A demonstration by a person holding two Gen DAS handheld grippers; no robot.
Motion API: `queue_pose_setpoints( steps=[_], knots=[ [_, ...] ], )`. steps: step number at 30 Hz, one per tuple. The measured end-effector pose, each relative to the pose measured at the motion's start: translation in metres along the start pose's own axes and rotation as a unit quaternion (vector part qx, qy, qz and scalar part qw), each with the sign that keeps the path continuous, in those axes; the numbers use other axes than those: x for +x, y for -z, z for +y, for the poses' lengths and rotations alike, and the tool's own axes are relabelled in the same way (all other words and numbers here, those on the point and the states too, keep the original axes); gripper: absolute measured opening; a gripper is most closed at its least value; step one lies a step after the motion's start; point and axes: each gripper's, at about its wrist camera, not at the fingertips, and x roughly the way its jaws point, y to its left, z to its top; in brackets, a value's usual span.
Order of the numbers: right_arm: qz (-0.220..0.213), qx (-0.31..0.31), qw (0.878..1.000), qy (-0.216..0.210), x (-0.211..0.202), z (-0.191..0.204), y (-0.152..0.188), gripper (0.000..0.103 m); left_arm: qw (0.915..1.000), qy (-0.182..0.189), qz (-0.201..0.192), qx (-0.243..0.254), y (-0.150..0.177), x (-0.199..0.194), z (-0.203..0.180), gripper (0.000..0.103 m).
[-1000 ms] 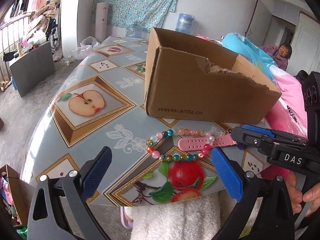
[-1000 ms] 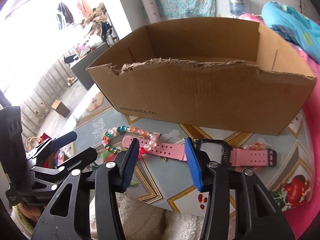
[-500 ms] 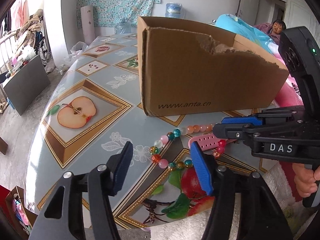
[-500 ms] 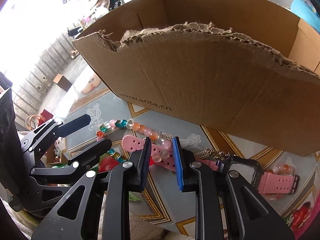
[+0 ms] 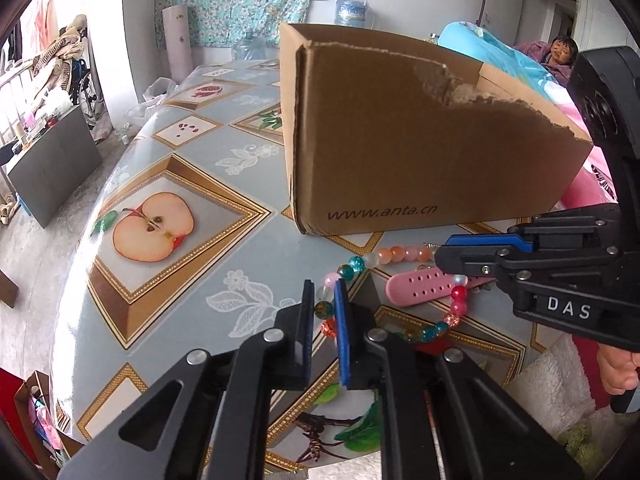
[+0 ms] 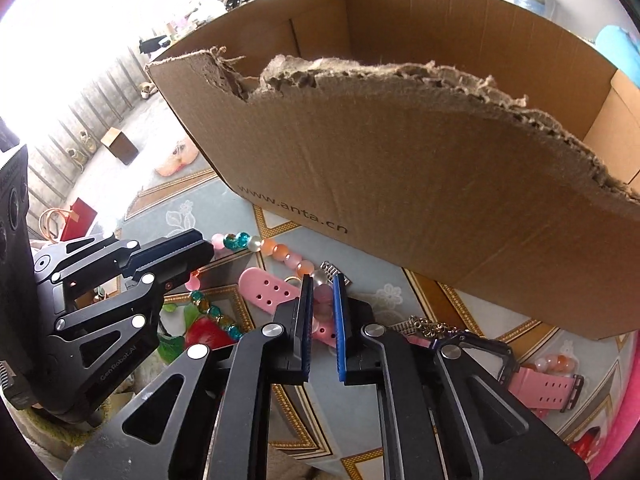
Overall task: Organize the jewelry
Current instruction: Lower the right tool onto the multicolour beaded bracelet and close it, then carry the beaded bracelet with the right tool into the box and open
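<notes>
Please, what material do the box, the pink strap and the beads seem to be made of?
Box: corrugated cardboard, matte brown; its torn top edge shows fibrous layers.
Strap: probably soft rubber or silicone, smooth matte pink with punched holes.
Beads: glass or plastic, glossy and partly translucent; cannot tell which.

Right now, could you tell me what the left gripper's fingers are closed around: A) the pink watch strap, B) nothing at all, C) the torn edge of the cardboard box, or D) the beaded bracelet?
D: in the left wrist view, the left gripper has its jaws nearly together on beads at the left end of the beaded bracelet, while the pink watch strap lies further right under the right gripper.
</notes>
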Motion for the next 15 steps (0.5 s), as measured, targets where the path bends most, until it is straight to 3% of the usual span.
queue_pose_setpoints(
  steps=[9, 15],
  knots=[
    [-0.056, -0.001, 0.997, -0.043, -0.068, 0.013, 0.014, 0.008, 0.9985, 0.02, -0.051, 0.004, -0.012, -0.061, -0.012, 0.009],
    [-0.125, -0.014, 0.99, -0.06, -0.125, 0.019, -0.003, 0.008, 0.9931, 0.032, -0.11, 0.027, -0.048, -0.105, -0.026, 0.009]
  ],
)
